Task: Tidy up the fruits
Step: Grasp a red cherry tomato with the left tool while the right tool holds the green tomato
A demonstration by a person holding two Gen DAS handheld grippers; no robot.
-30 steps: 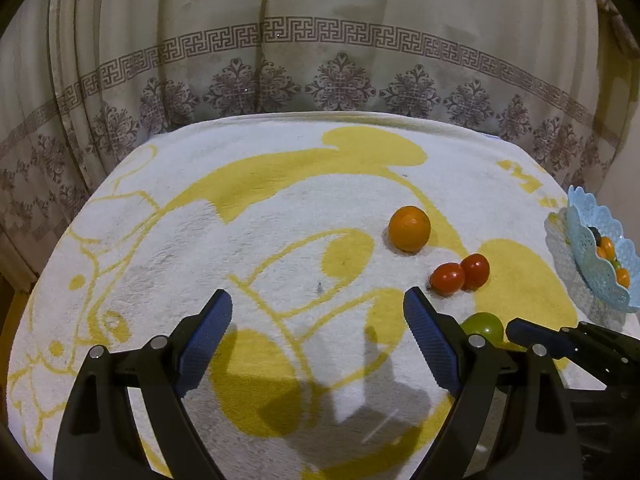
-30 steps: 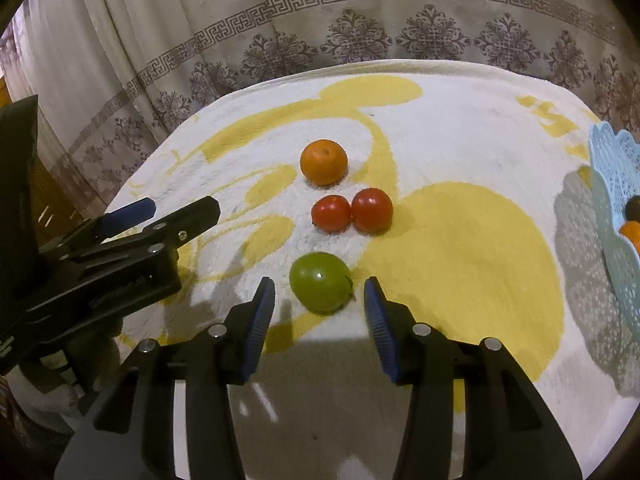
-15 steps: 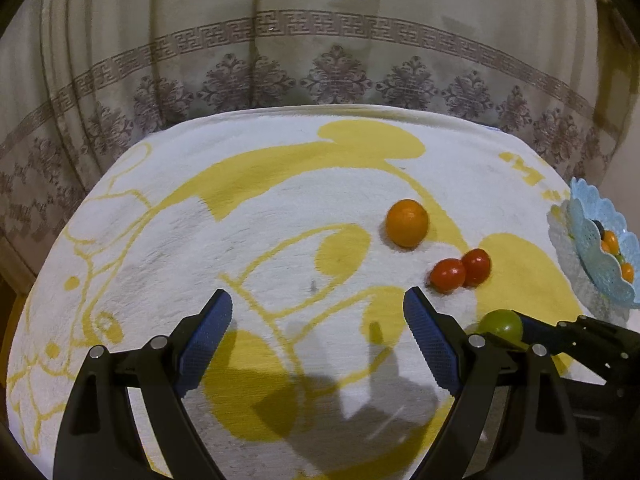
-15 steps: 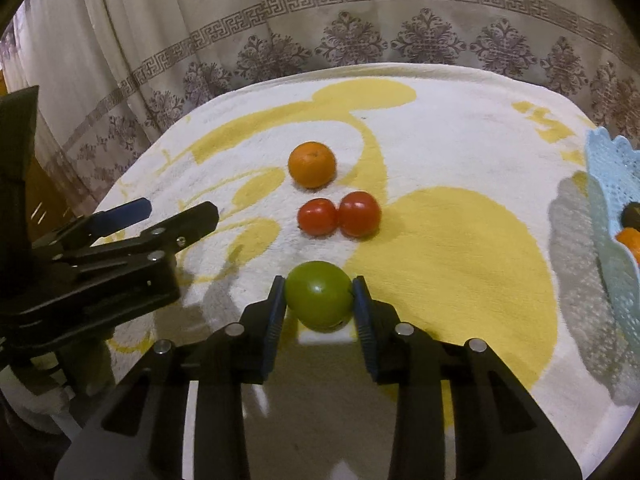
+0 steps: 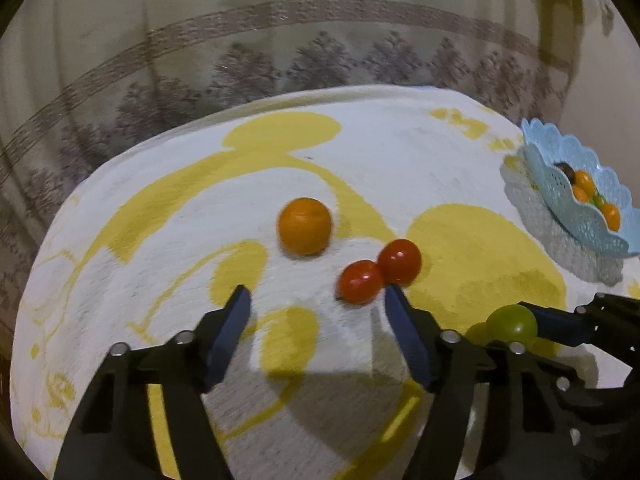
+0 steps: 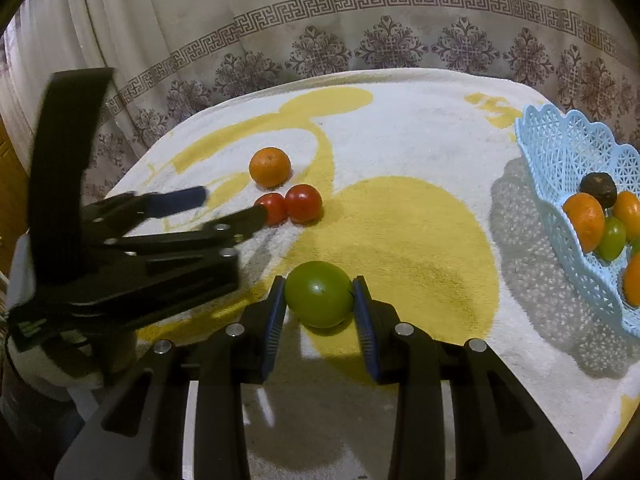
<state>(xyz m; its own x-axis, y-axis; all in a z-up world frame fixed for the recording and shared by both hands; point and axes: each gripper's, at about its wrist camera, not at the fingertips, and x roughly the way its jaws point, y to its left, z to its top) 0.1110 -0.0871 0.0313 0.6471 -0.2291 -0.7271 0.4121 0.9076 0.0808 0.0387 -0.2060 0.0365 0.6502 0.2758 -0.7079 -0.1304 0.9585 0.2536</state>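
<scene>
Your right gripper (image 6: pixel 319 300) is clamped on the green fruit (image 6: pixel 319 294), one pad on each flank, the fruit sitting on the yellow patch of the towel (image 6: pixel 400 128). Lift straight up before swinging toward the blue basket (image 6: pixel 560 152) at the right edge; clear its scalloped rim, then lower in among the fruit already there.

Your left gripper (image 5: pixel 316 312) stands about half open; its jaws have just been closing, nothing between them. Its right finger tip is close beside the nearer of two red tomatoes (image 5: pixel 360 282), which touch each other. The orange (image 5: pixel 305 226) lies just beyond. Centre on one tomato so you don't nudge its neighbour.
</scene>
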